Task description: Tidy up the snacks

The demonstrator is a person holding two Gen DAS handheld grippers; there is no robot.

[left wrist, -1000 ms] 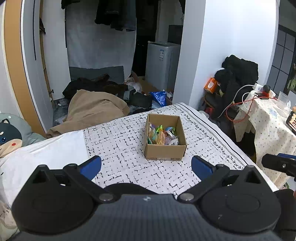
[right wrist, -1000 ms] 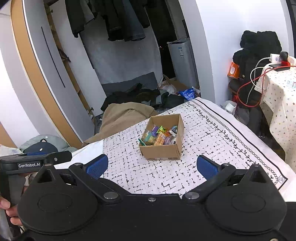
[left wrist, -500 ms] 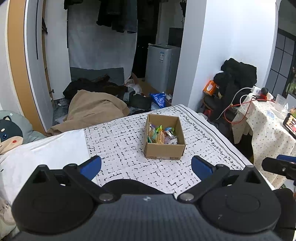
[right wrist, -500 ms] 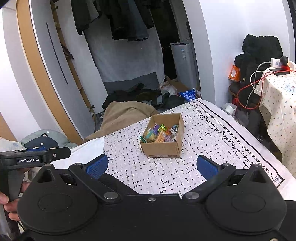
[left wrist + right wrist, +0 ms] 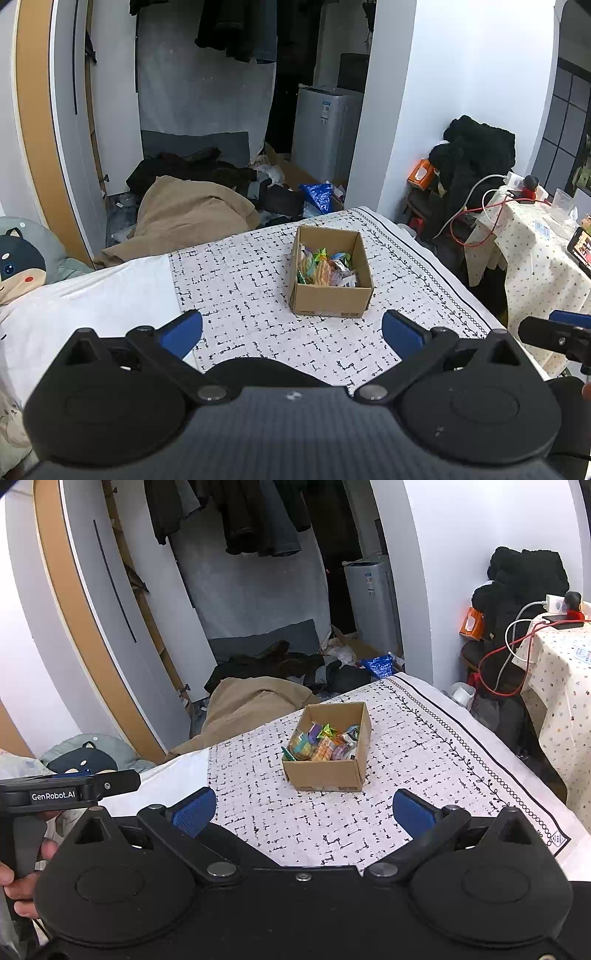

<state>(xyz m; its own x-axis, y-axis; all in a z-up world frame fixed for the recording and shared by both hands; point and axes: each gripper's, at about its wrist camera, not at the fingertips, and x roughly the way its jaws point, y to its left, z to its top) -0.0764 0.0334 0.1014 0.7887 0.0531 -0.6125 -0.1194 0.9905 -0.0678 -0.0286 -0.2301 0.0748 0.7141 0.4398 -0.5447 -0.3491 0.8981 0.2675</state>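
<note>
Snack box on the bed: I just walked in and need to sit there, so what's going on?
A person holds a two-finger gripper in each hand, both aimed at the cardboard box on the patterned bedspread. The left gripper and right gripper are open and empty, short of the box and touching nothing. The snacks sit packed inside the box; none lie loose on the cloth. Whether sorting is over or not begun, I cannot tell.
</note>
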